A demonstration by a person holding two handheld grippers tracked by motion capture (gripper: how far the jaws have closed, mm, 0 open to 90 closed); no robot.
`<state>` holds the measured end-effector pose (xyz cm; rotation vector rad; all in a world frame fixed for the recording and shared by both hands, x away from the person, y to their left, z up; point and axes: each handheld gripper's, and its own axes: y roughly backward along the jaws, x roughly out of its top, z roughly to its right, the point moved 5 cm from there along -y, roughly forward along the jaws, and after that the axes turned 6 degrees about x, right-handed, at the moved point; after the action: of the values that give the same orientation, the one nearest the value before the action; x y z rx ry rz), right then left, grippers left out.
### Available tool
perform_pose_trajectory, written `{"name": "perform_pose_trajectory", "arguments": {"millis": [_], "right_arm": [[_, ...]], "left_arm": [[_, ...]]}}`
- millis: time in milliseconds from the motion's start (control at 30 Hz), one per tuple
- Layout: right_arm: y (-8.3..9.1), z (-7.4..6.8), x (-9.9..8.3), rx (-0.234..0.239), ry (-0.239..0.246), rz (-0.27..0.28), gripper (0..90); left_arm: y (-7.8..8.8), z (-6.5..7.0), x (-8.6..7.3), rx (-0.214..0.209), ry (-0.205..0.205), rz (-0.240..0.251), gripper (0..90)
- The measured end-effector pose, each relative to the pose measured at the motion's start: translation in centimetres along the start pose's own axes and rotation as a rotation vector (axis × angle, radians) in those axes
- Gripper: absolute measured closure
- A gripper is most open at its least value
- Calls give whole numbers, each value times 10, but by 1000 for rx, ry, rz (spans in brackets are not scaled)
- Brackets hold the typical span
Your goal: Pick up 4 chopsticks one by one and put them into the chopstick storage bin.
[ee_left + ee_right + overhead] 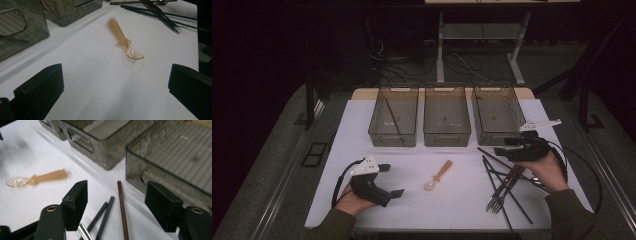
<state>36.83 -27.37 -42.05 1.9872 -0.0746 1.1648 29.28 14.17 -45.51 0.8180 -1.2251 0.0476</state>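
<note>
Right now my right tool hovers over the near end of the pile of chopsticks and a fork on the right of the white worktop. Its jaws stand partly open with nothing gripped; a brown chopstick and two dark ones lie on the worktop between them, untouched. My left tool rests low at the near left, jaws wide open and empty, facing the orange-handled spoon lying alone mid-worktop. Three clear bins stand in a row at the far edge; the left one holds a dark stick.
</note>
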Motion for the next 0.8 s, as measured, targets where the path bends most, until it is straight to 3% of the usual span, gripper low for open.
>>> {"name": "perform_pose_trajectory", "arguments": {"millis": [467,800], "right_arm": [[19,5,-33,-22,5,-56,445],[33,9,-54,-27,1,-98,569]], "left_arm": [[2,-4,-1,5,12,12,0],[1,-3,-1,3,11,7,0]]}}
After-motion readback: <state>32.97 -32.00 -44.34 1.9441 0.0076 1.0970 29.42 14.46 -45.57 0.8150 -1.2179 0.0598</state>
